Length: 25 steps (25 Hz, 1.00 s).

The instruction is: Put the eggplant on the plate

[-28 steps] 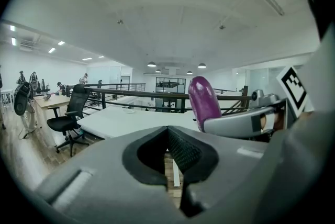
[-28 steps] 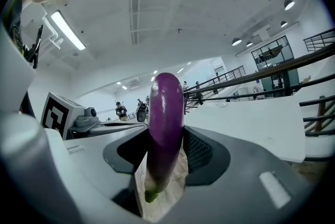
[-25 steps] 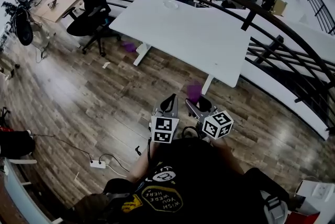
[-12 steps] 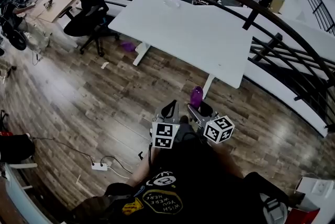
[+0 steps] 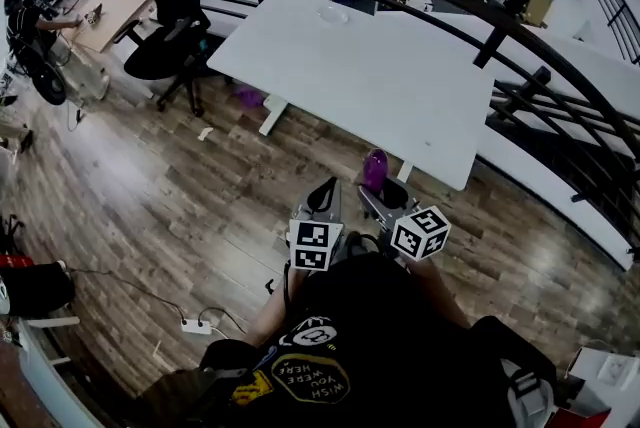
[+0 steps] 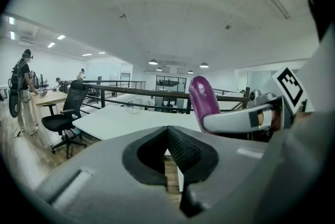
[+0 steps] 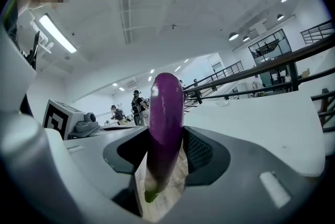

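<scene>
The right claw (image 7: 166, 149) pinches the eggplant (image 7: 166, 113) between its two pads. The eggplant stands nearly upright, with its purple tip up and its green stem end hanging below the pads. In the head view it is just short of the near edge of the white counter (image 5: 380, 76), close to the counter's near leg and above the wood floor (image 5: 180, 206). The left claw (image 6: 167, 136) is also short of the counter's near edge, just beside the right one. Its ribbed pads are pressed together with nothing between them. The plate (image 5: 333, 13), a pale round dish, sits near the far edge of the counter, well apart from the eggplant, and the counter top between them is bare. A black office chair (image 5: 170, 26) stands off the counter's left end. A dark railing (image 5: 480, 6) curves round the counter's far side and right end. Further people stand at other desks well beyond the counter's left end, too small to make out in detail.
</scene>
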Each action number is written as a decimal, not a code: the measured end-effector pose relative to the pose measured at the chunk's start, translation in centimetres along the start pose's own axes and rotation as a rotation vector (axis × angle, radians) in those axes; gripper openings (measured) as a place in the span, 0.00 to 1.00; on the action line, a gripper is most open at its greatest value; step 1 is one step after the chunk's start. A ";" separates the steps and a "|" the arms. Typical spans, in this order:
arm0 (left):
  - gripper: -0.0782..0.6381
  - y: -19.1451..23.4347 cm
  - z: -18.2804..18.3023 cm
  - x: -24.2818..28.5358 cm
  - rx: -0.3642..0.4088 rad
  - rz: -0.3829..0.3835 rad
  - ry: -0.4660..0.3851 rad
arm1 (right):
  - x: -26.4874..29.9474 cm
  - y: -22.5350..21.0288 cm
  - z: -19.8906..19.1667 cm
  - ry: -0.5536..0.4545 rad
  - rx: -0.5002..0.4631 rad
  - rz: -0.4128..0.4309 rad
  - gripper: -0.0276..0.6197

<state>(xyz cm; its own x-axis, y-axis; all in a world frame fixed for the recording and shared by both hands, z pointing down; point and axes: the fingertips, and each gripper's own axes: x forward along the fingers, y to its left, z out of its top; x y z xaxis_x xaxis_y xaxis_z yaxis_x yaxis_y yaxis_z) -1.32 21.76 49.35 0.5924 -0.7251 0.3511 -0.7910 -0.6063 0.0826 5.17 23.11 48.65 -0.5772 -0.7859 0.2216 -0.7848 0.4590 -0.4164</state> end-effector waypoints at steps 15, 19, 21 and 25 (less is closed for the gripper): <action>0.12 3.0 1.8 8.4 -0.030 -0.009 0.056 | 6.4 -5.6 2.7 0.059 0.045 0.046 0.36; 0.12 5.5 2.6 11.4 -0.013 -0.041 0.055 | 9.2 -7.8 2.9 0.071 0.071 0.002 0.36; 0.12 7.2 3.2 12.7 -0.004 -0.055 0.059 | 11.2 -8.9 3.5 0.073 0.084 -0.016 0.36; 0.12 11.9 4.5 14.8 0.002 -0.064 0.069 | 16.3 -9.7 5.6 0.064 0.068 -0.027 0.36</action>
<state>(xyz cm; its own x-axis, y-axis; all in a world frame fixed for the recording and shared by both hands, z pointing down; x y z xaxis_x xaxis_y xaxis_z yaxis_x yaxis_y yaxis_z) -1.30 2.34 51.31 0.6296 -0.6609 0.4085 -0.7517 -0.6510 0.1054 4.62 3.56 51.36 -0.5709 -0.7685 0.2891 -0.7846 0.4069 -0.4677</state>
